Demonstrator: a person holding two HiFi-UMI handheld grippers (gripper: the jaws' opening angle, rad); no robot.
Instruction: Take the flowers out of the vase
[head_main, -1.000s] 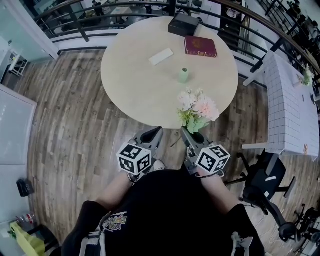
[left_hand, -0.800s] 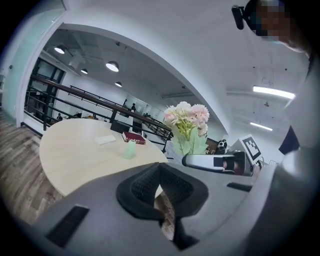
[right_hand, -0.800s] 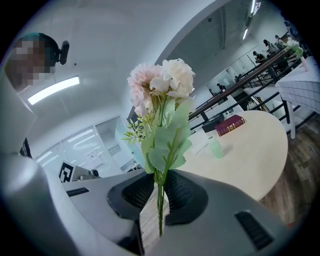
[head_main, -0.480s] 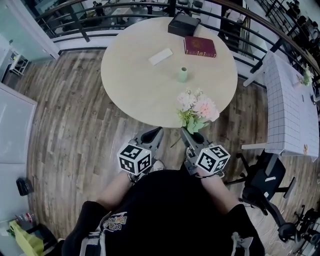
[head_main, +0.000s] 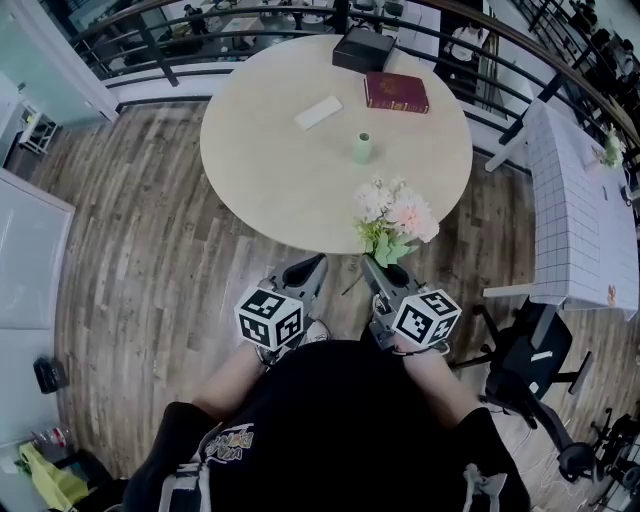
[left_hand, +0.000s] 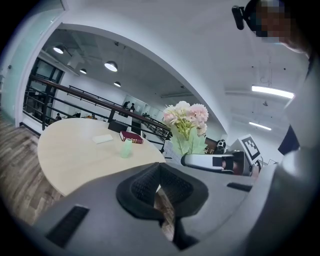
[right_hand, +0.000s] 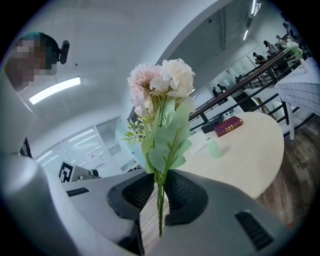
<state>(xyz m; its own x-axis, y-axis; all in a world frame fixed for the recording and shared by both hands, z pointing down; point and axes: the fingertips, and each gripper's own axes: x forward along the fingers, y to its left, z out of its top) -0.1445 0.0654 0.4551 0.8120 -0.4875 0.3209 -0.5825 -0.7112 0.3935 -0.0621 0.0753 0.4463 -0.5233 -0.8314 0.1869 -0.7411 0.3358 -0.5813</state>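
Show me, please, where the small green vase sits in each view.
Head view: vase upper centre, on the round table.
Left gripper view: vase left of centre, mid-height.
Right gripper view: vase right of centre, mid-height.
Shared landmark: the red book just beyond it.

Left gripper (head_main: 313, 263) closed; right gripper (head_main: 371, 267) — clamped

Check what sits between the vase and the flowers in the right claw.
Nothing: the head view shows only bare tabletop between the vase and the flowers, whose stems the right claw grips.
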